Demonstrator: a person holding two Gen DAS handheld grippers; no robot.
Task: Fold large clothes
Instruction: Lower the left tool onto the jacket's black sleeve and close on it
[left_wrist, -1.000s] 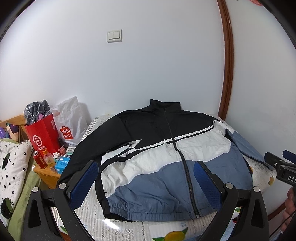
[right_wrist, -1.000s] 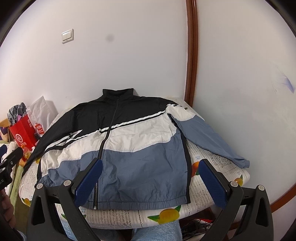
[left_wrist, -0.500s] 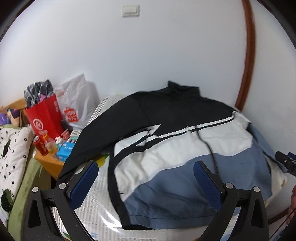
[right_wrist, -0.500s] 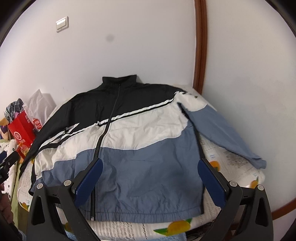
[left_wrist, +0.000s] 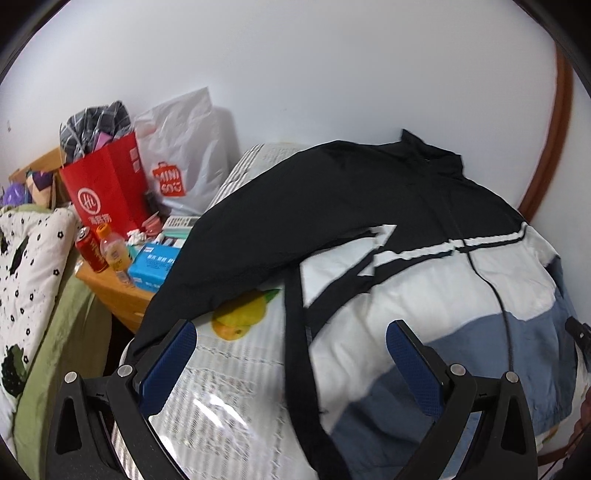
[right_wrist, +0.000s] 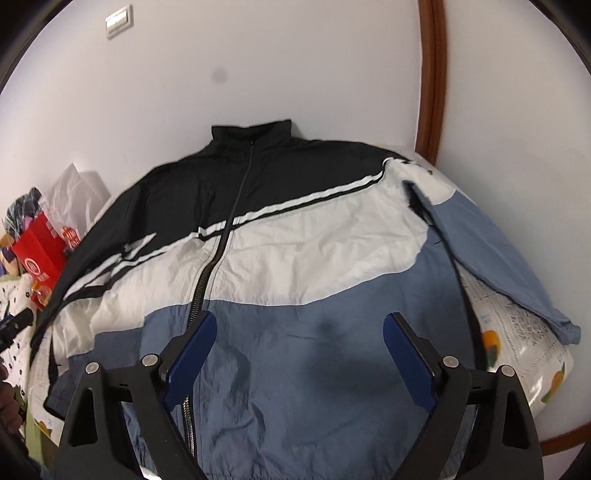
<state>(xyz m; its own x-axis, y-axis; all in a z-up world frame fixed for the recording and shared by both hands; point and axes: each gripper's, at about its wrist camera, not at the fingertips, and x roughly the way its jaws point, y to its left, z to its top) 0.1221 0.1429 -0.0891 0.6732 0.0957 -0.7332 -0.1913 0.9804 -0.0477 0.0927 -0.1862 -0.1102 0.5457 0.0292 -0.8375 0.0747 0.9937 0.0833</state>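
The right gripper (right_wrist: 299, 354) hangs over the blue lower front of the jacket (right_wrist: 295, 251), its jaws narrowing with nothing pinched between them. The left gripper (left_wrist: 291, 354) (jaws spread wide) hovers over the jacket's black side seam and the fruit-print sheet (left_wrist: 229, 369). The jacket lies flat, zipped, collar toward the wall (right_wrist: 295, 66).
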